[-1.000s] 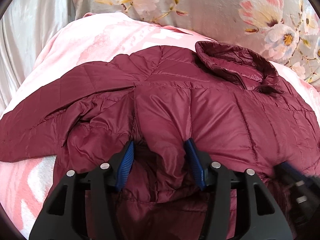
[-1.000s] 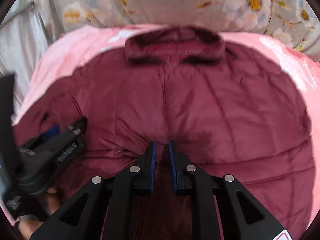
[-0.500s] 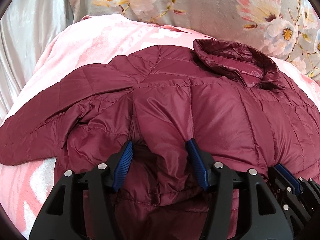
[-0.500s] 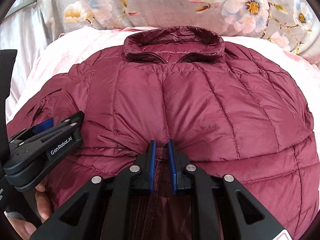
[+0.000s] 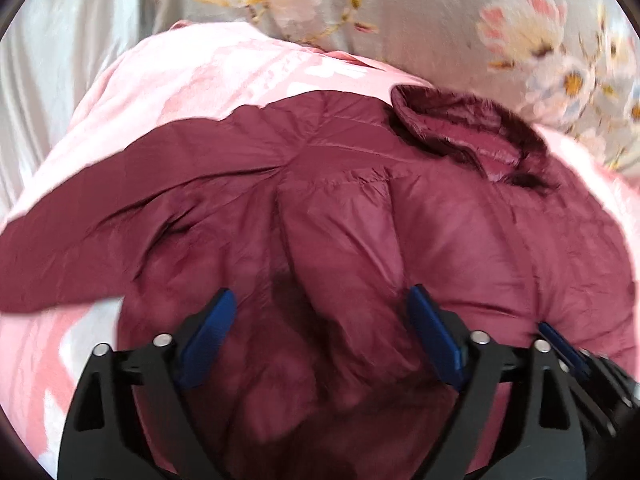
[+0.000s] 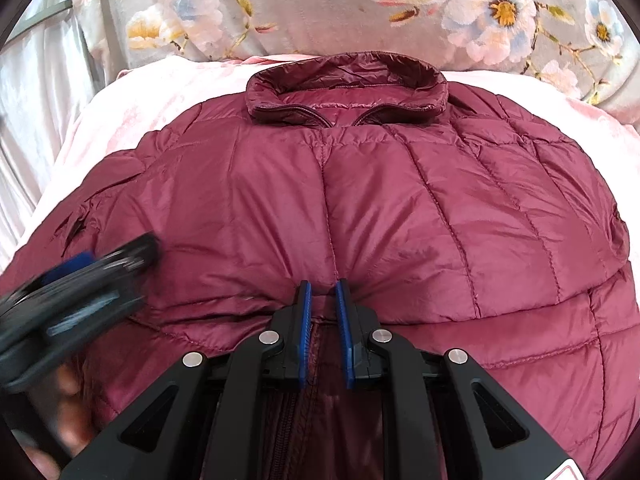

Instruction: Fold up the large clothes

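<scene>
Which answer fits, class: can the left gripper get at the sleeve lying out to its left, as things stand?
Probably yes. The left gripper has just been opening, a jacket fold loose between its jaws. The sleeve lies uncovered on the pink sheet, nothing in between.

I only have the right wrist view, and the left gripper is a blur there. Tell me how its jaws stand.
Observer: The left gripper's jaws stand wide apart; they have just been opening.
Operator: Say what is between them.
Observer: A puffy fold of the jacket lies between them, and neither pad clamps it.
Operator: Now report the sleeve on that side.
Observer: The sleeve lies stretched out to the left over the pink blanket.
</scene>
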`<state>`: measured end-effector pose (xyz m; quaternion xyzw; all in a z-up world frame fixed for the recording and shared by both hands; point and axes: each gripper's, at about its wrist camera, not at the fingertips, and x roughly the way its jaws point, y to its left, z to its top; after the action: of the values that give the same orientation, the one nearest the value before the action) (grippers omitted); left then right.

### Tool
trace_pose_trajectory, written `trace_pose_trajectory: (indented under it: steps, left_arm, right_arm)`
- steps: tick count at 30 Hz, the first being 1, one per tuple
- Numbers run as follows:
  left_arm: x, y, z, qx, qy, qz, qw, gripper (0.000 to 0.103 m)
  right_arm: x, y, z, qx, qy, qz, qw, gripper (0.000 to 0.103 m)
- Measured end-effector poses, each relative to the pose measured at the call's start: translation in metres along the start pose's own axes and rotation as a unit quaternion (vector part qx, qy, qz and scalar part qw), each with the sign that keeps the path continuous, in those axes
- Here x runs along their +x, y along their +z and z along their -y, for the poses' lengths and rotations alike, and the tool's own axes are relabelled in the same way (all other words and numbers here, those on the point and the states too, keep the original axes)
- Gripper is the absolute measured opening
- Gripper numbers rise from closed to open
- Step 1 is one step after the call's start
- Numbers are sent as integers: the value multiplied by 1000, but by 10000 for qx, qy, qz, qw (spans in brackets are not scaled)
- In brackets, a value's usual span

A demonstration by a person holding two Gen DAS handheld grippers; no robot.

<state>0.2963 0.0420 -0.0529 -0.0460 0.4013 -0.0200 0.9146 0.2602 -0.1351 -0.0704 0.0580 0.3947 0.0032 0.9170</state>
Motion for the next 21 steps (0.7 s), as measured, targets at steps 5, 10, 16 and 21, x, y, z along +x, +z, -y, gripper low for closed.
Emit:
trace_pose_trajectory:
  steps: [5, 10, 16, 21]
  left_arm:
    - [-74, -13, -87, -737, -159, 311, 9967, 93]
    - [-100, -31, -228, -2155, 631, 110, 9744, 94]
    - [-105, -47, -355, -3561, 1424, -27, 9235, 86]
    - [-90, -45, -389, -3825, 1226, -136, 9157, 48]
  right_arm:
    - [0, 0, -2, -13, -35, 17, 10000, 14]
    - [0, 0, -4, -74, -110, 33, 9999, 13]
    - [-1, 0, -9, -173, -256, 44, 9995, 13]
    - [-1, 0, -9, -185, -289, 51, 9994, 13]
